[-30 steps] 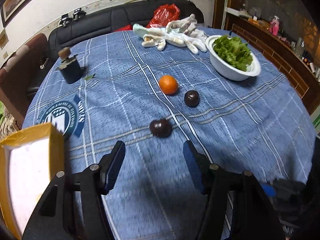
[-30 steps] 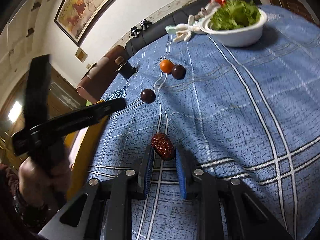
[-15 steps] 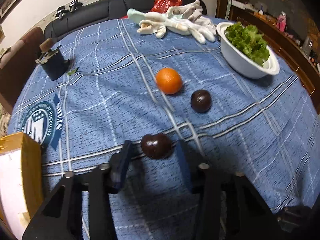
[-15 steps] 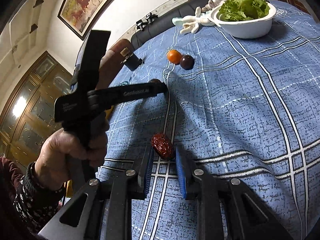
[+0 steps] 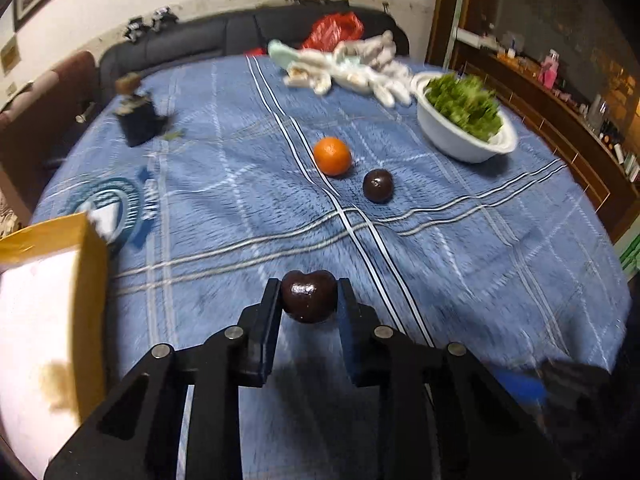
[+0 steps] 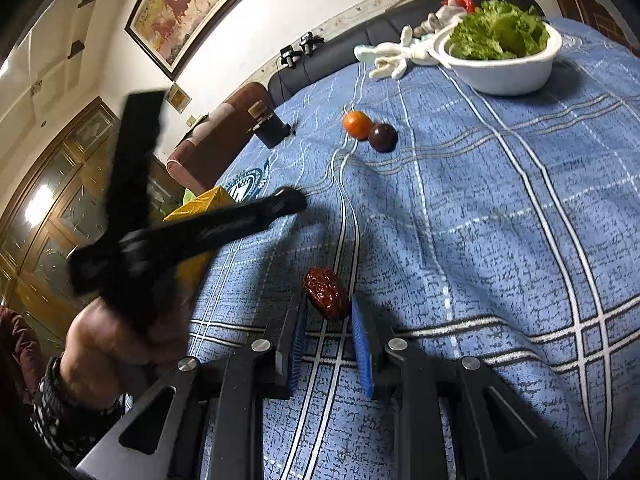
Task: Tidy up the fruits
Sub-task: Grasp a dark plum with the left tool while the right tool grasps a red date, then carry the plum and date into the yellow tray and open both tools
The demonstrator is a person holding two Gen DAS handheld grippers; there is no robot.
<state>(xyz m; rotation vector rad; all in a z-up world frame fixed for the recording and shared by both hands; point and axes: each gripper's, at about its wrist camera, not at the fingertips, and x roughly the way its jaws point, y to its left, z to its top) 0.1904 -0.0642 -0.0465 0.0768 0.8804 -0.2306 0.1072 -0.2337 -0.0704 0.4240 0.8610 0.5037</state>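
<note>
My left gripper (image 5: 308,294) is shut on a dark purple passion fruit (image 5: 308,295) and holds it above the blue checked tablecloth (image 5: 460,248). An orange (image 5: 332,156) and a second dark passion fruit (image 5: 377,185) lie mid-table; both also show in the right wrist view, the orange (image 6: 356,124) and the dark fruit (image 6: 382,137). My right gripper (image 6: 327,308) is shut on a wrinkled red date (image 6: 325,293) close above the cloth. The left gripper (image 6: 288,202) shows blurred at the left of the right wrist view.
A yellow box with a white inside (image 5: 44,320) stands at the table's left edge. A white bowl of lettuce (image 5: 464,128) stands far right, white gloves (image 5: 352,70) and a red bag (image 5: 332,32) at the back, a dark bottle (image 5: 138,114) far left.
My left gripper closed on the near passion fruit and lifted it, drawing back from the table's middle. My right gripper stays shut on the date.
</note>
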